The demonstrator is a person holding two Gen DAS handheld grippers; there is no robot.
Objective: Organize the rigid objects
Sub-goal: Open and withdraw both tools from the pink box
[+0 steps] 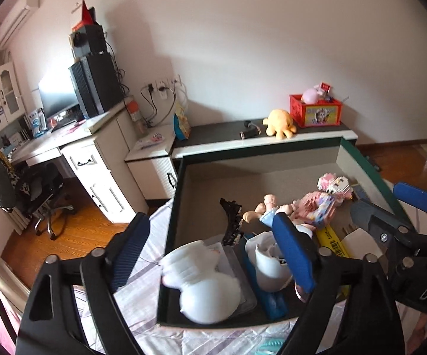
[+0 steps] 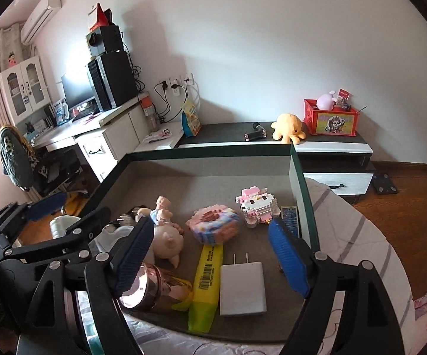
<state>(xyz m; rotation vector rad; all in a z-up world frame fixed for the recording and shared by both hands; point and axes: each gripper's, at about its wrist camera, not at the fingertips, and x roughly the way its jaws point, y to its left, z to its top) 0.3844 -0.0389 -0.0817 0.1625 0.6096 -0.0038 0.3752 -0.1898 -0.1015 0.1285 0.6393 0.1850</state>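
Toys fill the green-rimmed box; your left gripper and right gripper both hover spread apart, gripping nothing.

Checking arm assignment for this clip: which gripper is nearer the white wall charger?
Right. The right gripper hovers open directly over the white wall charger at the box's near edge; the left gripper is off to its left, above the white figurine.

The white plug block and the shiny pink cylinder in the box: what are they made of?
White plug block: likely matte plastic, smooth, with two metal prongs. Pink cylinder: looks like polished metal or metallised plastic, given its mirror-like rose-gold glare.
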